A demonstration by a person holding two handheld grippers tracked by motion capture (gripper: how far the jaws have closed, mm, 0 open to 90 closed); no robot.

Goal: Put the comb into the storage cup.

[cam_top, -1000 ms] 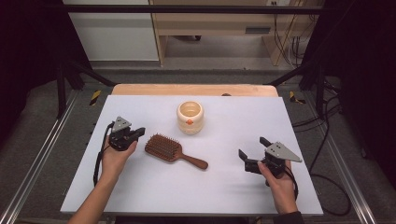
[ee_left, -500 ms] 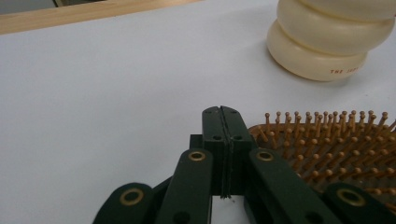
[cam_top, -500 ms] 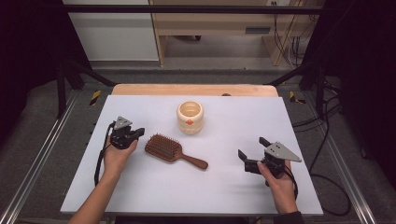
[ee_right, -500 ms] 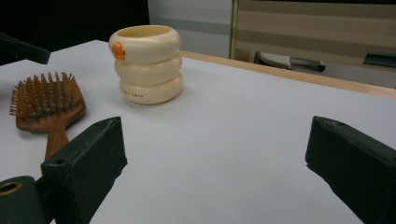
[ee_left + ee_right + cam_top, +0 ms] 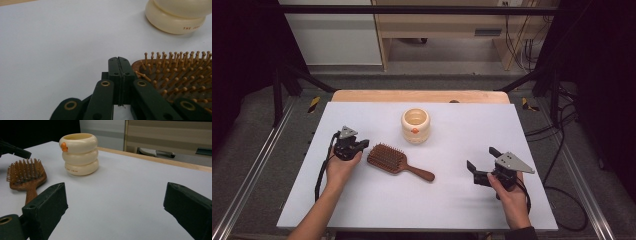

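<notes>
A lab recording bay: white tabletop in a metal rail frame, black curtains, loose floor cables.

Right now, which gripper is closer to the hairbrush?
Left. The left gripper sits just beside the hairbrush head, fingers shut. The right gripper is well off past the handle end, fingers open.

One wooden hairbrush, one cream ringed cup, two handheld grippers
</notes>
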